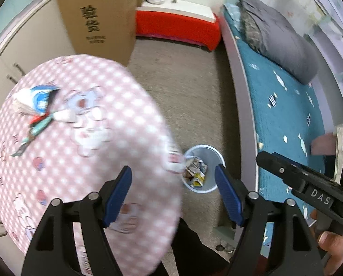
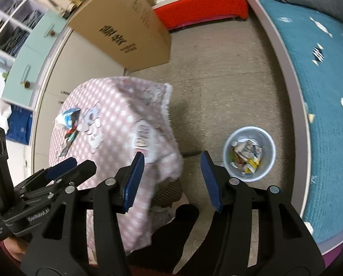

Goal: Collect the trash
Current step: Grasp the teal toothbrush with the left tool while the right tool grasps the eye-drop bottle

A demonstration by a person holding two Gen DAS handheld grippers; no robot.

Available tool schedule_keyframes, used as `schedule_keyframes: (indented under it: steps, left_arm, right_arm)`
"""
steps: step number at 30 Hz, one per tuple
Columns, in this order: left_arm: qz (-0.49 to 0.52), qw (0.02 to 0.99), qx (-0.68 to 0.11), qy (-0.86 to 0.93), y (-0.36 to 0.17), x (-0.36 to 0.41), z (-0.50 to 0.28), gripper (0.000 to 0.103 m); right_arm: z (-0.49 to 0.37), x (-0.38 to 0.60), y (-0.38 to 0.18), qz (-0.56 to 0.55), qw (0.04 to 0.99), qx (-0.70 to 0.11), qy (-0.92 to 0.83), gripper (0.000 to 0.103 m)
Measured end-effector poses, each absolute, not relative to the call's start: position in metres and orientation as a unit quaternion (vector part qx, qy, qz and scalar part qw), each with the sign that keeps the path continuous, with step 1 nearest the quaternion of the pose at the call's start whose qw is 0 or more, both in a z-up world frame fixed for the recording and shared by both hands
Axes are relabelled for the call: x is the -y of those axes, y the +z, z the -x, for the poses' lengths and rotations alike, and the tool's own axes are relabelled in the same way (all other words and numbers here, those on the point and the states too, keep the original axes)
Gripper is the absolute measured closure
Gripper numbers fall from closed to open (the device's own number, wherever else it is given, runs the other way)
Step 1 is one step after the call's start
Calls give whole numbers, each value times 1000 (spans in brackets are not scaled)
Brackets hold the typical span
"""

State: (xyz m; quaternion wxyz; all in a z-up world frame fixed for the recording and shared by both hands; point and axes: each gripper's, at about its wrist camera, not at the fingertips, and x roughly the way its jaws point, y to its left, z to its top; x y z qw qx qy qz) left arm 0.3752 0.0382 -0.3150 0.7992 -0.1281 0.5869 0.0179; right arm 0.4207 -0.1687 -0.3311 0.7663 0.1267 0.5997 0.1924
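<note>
A small pile of wrappers [image 1: 37, 105], blue, white, red and green, lies on the far left of a table with a pink checked cloth [image 1: 84, 151]; it also shows in the right wrist view [image 2: 69, 124]. A pale blue bin [image 1: 202, 169] stands on the floor right of the table with crumpled trash inside; the right wrist view shows the bin [image 2: 249, 153] too. My left gripper [image 1: 173, 193] is open and empty above the table's near edge. My right gripper [image 2: 171, 179] is open and empty over the gap between table and bin.
A bed with a teal cover [image 1: 284, 105] runs along the right. A tall cardboard box [image 1: 98, 18] stands behind the table, beside cream cabinets [image 1: 26, 53]. A red-draped low stand [image 1: 178, 27] is at the back. The floor [image 1: 185, 92] is grey carpet.
</note>
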Motion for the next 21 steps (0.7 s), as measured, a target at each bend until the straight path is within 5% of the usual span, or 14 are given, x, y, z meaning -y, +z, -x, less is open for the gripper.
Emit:
schedule_keyframes:
  steps: [11, 21]
  left_arm:
    - [163, 807, -559, 100, -336, -224, -333, 30]
    - [88, 805, -582, 73, -384, -289, -339, 30]
  right_arm:
    - [-416, 4, -335, -34, 764, -591, 258, 52]
    - [-423, -85, -360, 13, 762, -596, 254, 52]
